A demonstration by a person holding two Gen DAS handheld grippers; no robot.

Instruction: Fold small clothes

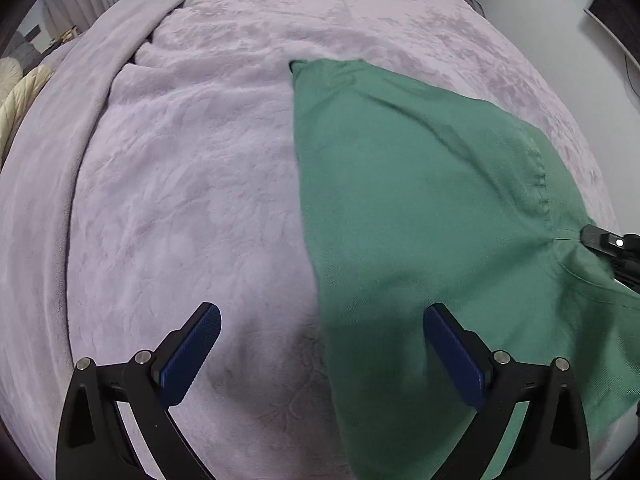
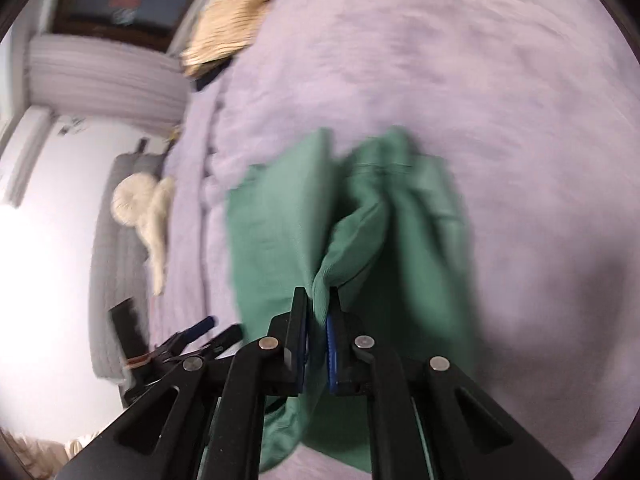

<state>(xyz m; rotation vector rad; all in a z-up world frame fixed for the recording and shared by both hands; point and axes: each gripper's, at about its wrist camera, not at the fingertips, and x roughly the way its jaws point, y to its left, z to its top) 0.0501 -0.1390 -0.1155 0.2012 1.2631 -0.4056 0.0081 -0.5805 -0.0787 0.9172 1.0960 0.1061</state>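
Note:
A green garment (image 1: 420,208) lies spread on the lilac blanket (image 1: 192,184). My left gripper (image 1: 322,320) hangs open above it, pointing steeply down, its left blue pad over bare blanket and its right pad over the cloth's edge, nothing between them. In the right wrist view my right gripper (image 2: 319,300) is shut on a bunched fold of the green garment (image 2: 360,216) and lifts it off the blanket (image 2: 500,120). The right gripper's tip (image 1: 600,240) also shows at the far right of the left wrist view, pulling the cloth into a peak.
A tan knitted item (image 2: 232,24) and a dark one lie at the blanket's far end. A cream knitted piece (image 2: 148,208) rests on grey bedding at the side. The left gripper (image 2: 200,336) appears low left in the right wrist view. White floor lies beyond the bed's edge.

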